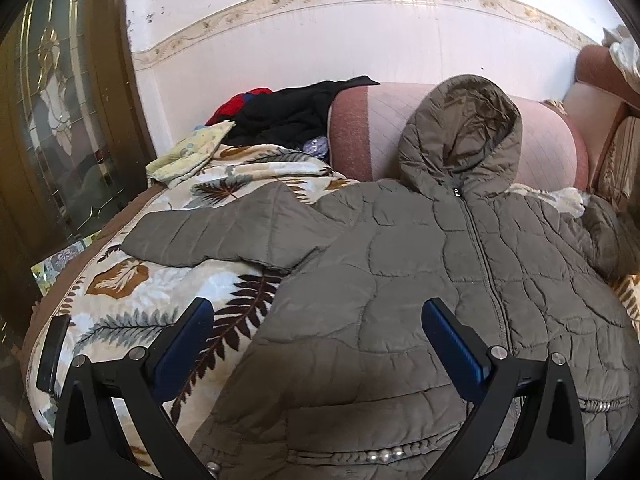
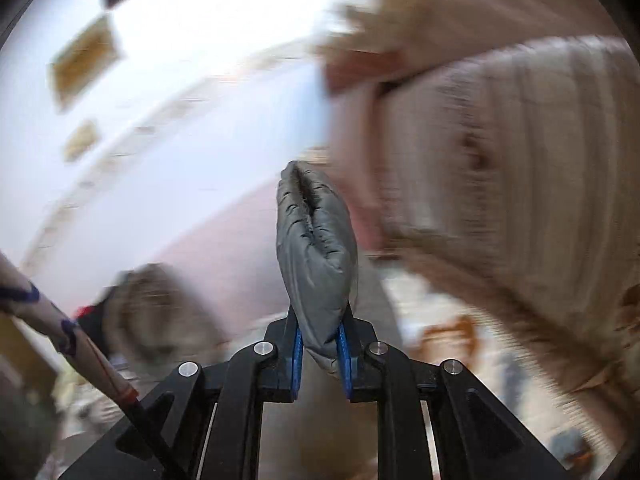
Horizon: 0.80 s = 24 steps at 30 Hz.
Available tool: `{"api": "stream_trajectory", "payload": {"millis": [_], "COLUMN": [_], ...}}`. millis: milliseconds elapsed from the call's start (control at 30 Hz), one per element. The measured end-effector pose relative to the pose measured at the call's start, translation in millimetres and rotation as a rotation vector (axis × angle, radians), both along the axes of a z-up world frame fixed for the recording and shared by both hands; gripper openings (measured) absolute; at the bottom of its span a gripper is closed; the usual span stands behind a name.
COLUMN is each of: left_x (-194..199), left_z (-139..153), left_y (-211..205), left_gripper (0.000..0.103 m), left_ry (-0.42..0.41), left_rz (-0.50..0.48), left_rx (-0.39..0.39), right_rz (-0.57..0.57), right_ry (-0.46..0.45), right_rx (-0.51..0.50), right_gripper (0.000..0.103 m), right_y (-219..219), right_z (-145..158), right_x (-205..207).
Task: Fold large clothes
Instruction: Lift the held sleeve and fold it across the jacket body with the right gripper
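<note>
A grey-brown quilted hooded jacket [image 1: 420, 248] lies front up on a leaf-patterned blanket [image 1: 132, 300], hood against the sofa back, its left sleeve [image 1: 208, 232] stretched out to the left. My left gripper [image 1: 318, 316] is open and empty, hovering above the jacket's lower left side. My right gripper [image 2: 320, 340] is shut on a padded cuff end of the jacket's sleeve [image 2: 316, 248], which sticks up between the blue pads. The right wrist view is heavily motion-blurred.
A pink sofa back [image 1: 380, 128] runs behind the jacket, with a pile of black and red clothes [image 1: 288, 112] and a yellowish cloth [image 1: 188, 152] at the left. A dark phone [image 1: 52, 356] lies on the blanket's left edge. A wooden glass door [image 1: 60, 100] stands at the left.
</note>
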State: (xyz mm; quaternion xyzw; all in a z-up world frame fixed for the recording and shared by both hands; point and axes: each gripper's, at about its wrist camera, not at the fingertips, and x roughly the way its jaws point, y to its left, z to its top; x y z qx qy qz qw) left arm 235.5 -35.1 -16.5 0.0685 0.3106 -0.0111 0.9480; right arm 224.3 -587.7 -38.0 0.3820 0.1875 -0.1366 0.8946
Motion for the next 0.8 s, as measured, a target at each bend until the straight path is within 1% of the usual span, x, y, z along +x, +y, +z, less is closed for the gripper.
{"api": "stream_trajectory", "payload": {"millis": [100,200,267,367,400,433,500,600,667,733,800], "left_x": [0,2,2,2,1,1,2,4,6,7,7], "left_z": [2,3,4,6,6,7,7,4,2,-1,-2], "left_y": [6,13,18,24,25,27,29,31,30,28,25], "left_gripper": [0.103,0.103,0.103,0.103,0.103,0.103,0.103,0.103,0.103,0.103,0.103], "left_ry": [-0.005,-0.001,0.0,-0.002,-0.003,-0.005,-0.003,0.012,0.022,0.031,0.033], "left_rz": [0.012,0.03,0.041,0.049,0.051,0.053,0.055,0.059,0.062,0.059,0.058], "left_rx": [-0.008,-0.021,-0.032,-0.042,-0.044,-0.046,-0.05,-0.052,-0.049,-0.044,-0.038], "right_rz": [0.134,0.245,0.336,0.452,0.505,0.531,0.581,0.646,0.682,0.721,0.764], "right_ry": [-0.089,-0.14,-0.163,-0.162,-0.158,-0.155,-0.143,-0.09,-0.02,0.041,0.089], "right_rx": [-0.007,-0.006,0.019,0.045,0.063,0.074,0.078,0.089,0.09,0.116,0.132], "right_gripper": [0.016,0.016,0.016,0.016,0.016,0.016,0.016,0.016,0.016,0.016,0.016], "right_y": [60,109,142,186,206,212,235,269,290,305,320], "right_z": [43,64,67,65,63,51,43,23,-2,-30,-50], "right_x": [14,21,28,43,48,62,71,82,96,111,114]}}
